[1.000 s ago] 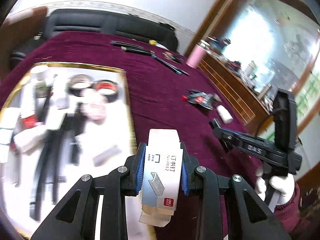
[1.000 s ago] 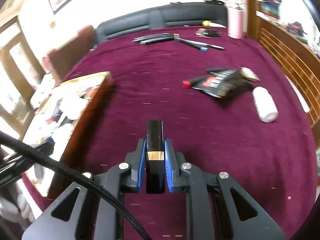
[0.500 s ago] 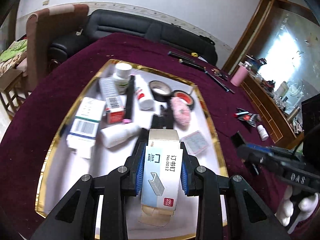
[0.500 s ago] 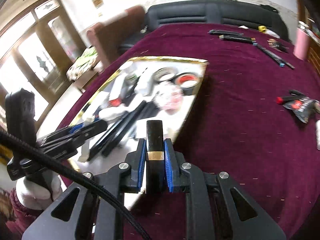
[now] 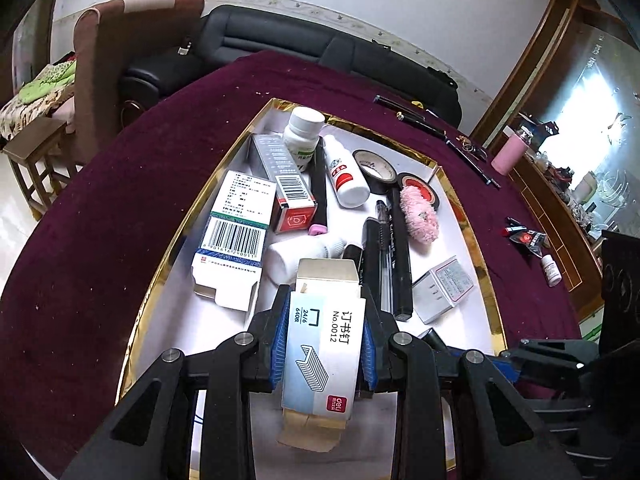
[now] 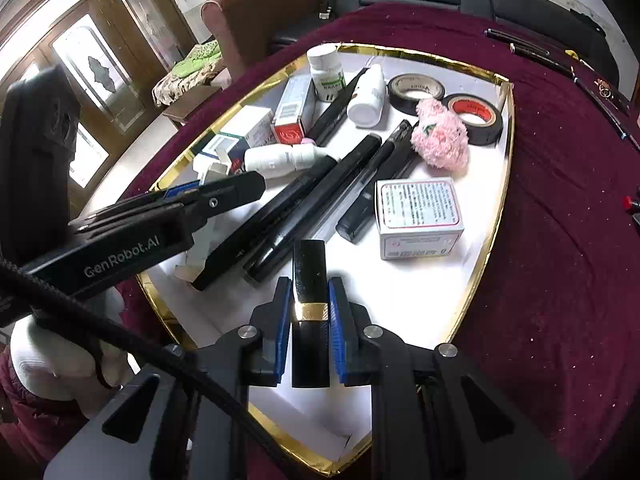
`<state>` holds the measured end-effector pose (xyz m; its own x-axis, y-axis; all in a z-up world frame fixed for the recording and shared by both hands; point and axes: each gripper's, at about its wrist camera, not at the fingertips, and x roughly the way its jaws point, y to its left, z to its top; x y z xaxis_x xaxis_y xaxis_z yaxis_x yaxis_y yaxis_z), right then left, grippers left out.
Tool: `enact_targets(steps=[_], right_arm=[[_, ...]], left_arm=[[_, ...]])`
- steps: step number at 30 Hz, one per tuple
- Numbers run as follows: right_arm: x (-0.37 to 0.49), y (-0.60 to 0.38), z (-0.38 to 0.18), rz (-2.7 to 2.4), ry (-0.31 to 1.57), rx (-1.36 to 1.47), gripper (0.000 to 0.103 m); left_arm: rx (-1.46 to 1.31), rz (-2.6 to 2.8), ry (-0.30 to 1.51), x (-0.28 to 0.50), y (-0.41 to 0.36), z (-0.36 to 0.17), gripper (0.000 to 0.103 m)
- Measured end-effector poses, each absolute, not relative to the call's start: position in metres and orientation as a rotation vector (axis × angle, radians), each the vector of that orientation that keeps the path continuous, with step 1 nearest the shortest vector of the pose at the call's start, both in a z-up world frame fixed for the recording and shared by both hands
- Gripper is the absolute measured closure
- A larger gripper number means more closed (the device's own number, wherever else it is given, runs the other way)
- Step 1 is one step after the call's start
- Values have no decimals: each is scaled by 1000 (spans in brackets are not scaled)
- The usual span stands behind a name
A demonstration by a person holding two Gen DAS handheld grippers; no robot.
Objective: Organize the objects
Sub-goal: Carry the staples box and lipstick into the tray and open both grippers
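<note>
My left gripper [image 5: 323,340] is shut on a staple box [image 5: 322,356], white and pale blue, held above the near part of a gold-rimmed white tray [image 5: 486,292]. My right gripper [image 6: 308,320] is shut on a black lipstick tube with a gold band [image 6: 309,300], held over the tray's [image 6: 498,200] near right part. The left gripper's body [image 6: 132,236] shows at the left of the right wrist view. The tray holds boxes, bottles, black pens, tape rolls and a pink fuzzy thing [image 6: 440,142].
The table has a maroon cloth [image 5: 100,208]. On it beyond the tray lie pens [image 5: 416,114], a pink cup [image 5: 508,154], a black packet [image 5: 528,238] and a small white bottle [image 5: 552,270]. A black sofa [image 5: 320,52] and a brown chair [image 5: 120,40] stand behind.
Both grippers have swung left from over the bare cloth to over the tray, each keeping its object. The tray now fills both views.
</note>
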<state>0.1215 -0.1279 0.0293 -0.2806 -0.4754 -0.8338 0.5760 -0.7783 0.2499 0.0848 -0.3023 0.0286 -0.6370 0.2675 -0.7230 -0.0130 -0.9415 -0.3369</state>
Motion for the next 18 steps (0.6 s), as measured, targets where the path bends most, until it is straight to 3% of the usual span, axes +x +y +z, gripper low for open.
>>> enact_targets(steps=[4, 8, 13, 18], right_arm=[[123, -128, 30, -2104, 149, 1307, 86], [127, -129, 31, -2106, 159, 1302, 86], [130, -130, 34, -2111, 169, 1287, 85], [136, -125, 44, -2157, 186, 1240, 81]], left_arm=[[-1261, 2669, -464, 84, -303, 28, 75], [-1259, 2691, -466, 85, -303, 30, 59], [-1239, 2719, -470, 87, -306, 37, 51], [-1159, 2767, -467, 94, -305, 52, 24]])
